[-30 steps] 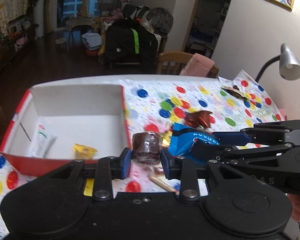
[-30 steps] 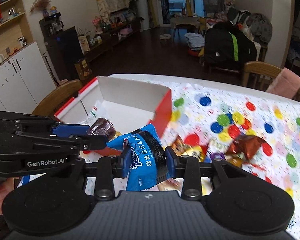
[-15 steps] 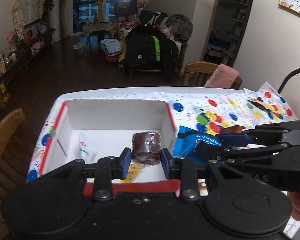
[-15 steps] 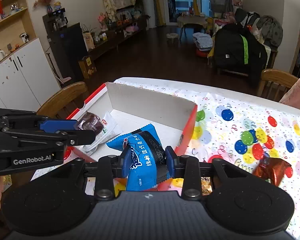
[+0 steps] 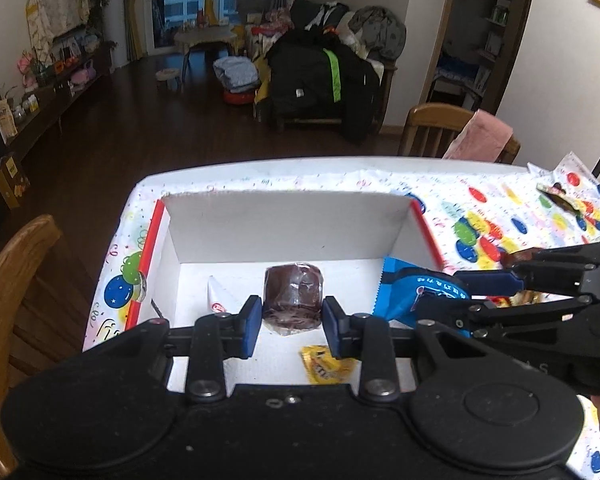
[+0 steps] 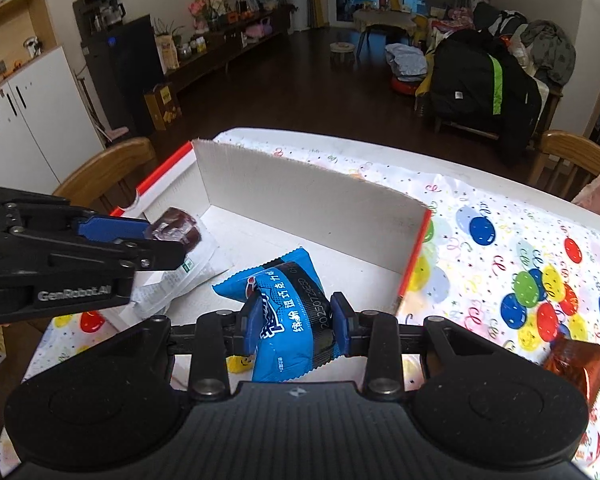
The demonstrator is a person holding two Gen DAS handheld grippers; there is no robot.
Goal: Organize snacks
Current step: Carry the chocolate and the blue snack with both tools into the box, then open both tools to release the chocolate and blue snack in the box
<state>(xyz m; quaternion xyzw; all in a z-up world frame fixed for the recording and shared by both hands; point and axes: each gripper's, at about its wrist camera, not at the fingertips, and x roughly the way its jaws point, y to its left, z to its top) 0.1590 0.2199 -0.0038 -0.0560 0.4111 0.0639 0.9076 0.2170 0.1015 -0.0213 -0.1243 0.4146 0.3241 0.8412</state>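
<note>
My left gripper (image 5: 292,316) is shut on a brown wrapped cake (image 5: 293,295) and holds it over the open white box with red rim (image 5: 284,224). My right gripper (image 6: 294,320) is shut on a blue snack packet (image 6: 288,312) and holds it over the right part of the same box (image 6: 312,196). The blue packet (image 5: 412,296) and the right gripper show at the right of the left wrist view. The brown cake (image 6: 178,228) shows in the right wrist view. A white sachet (image 5: 220,298) and a yellow candy bag (image 5: 324,368) lie in the box.
The table carries a balloon-print cloth (image 6: 520,248). A brown foil snack (image 6: 576,364) lies on it to the right of the box, and another wrapper (image 5: 560,198) lies at the far right. Wooden chairs (image 5: 16,280) stand at the table's left and far sides.
Both grippers have moved left from over the tablecloth to over the box, each still holding its snack.
</note>
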